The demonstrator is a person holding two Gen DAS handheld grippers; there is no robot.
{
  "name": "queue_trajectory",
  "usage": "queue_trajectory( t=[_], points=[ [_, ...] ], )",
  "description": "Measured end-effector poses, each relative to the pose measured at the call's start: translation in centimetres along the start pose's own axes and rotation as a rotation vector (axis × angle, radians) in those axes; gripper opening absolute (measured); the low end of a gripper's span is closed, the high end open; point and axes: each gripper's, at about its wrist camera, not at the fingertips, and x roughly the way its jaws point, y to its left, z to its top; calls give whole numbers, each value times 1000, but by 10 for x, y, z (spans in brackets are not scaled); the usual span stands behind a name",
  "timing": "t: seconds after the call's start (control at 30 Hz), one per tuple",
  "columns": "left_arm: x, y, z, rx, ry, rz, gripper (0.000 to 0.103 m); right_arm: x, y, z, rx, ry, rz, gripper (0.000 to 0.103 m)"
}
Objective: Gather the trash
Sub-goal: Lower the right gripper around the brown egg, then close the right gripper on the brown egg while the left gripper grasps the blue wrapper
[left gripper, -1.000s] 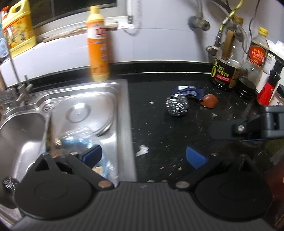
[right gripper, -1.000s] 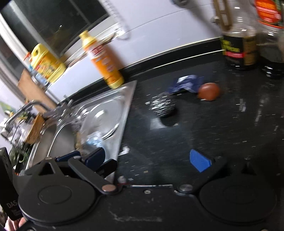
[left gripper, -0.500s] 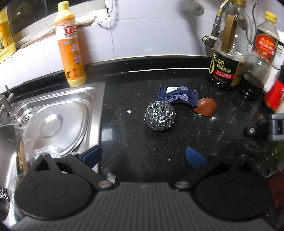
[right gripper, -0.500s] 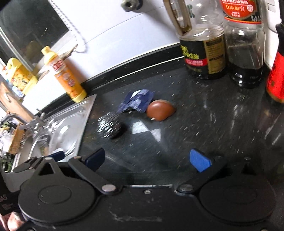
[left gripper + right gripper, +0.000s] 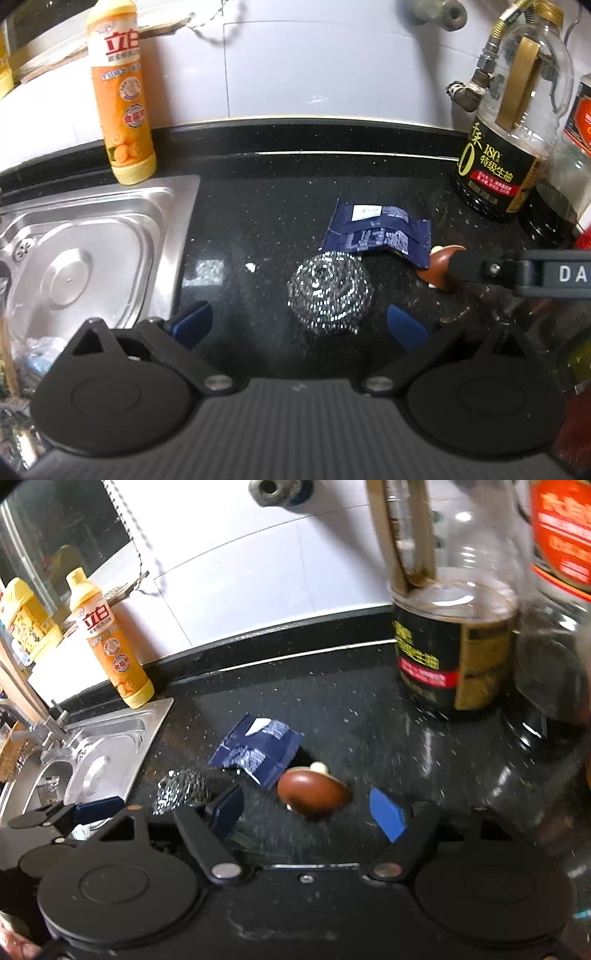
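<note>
Right gripper (image 5: 312, 810) fingers just been closing, straddling brown eggshell (image 5: 310, 794), pads not touching. Left gripper (image 5: 297, 323) fingers released around steel scourer (image 5: 328, 291) on worktop (image 5: 258, 221).

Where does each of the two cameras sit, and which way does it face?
Left wrist: on the left gripper, angled down at the scourer; its open fingers show, and the right gripper's arm at right.
Right wrist: on the right gripper, angled down at the eggshell; its fingers, just closing, show clear of it, with the left gripper at left.
Both share: wrapper, scourer, eggshell, sink, orange bottle.
</note>
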Motion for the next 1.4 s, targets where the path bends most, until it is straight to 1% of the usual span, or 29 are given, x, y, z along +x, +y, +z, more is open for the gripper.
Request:
queue_trajectory(
  t=[0.03, 0.17, 0.3, 0.37, 0.4, 0.43, 0.53, 0.73, 0.9, 0.97, 1.03, 1.13, 1.3, 1.4],
  points=[
    [2, 0, 1, -4, 2, -3, 103, 3, 0, 2, 0, -4, -6, 71],
    [8, -1, 4, -8, 8, -16, 103, 16, 2, 8, -32, -3, -3, 66],
    [15, -2, 6, 3, 14, -14, 101, 25, 2, 13, -36, 4, 0, 62],
    [17, -2, 7, 2, 18, -15, 101, 28, 1, 13, -36, 12, 7, 56],
    [18, -1, 7, 0, 19, -16, 101, 29, 1, 12, -33, 17, 12, 50],
    [19, -1, 7, -1, 21, -18, 101, 31, 1, 12, -31, 21, 16, 47],
    [21, -1, 7, 0, 24, -19, 101, 30, 1, 9, -33, 15, 15, 46],
    [22, 0, 5, -8, 33, -33, 100, 24, 10, 1, -85, 16, 7, 44],
    [21, -6, 2, 30, 28, -24, 100, 18, 12, -4, -78, 27, 5, 44],
    [18, -8, 2, 45, 19, -22, 100, 15, 9, -4, -71, 32, -12, 44],
    [14, -10, 4, 57, 5, -23, 101, 12, 2, -5, -68, 25, -40, 44],
    [14, -15, 12, 70, -10, -18, 101, 4, -18, -5, -11, 20, -58, 44],
    [22, -32, 30, 95, -31, -16, 101, -10, -42, -13, 55, 7, -58, 44],
    [32, -45, 41, 117, -22, -33, 102, -17, -52, -19, 65, 1, -55, 44]
  ],
)
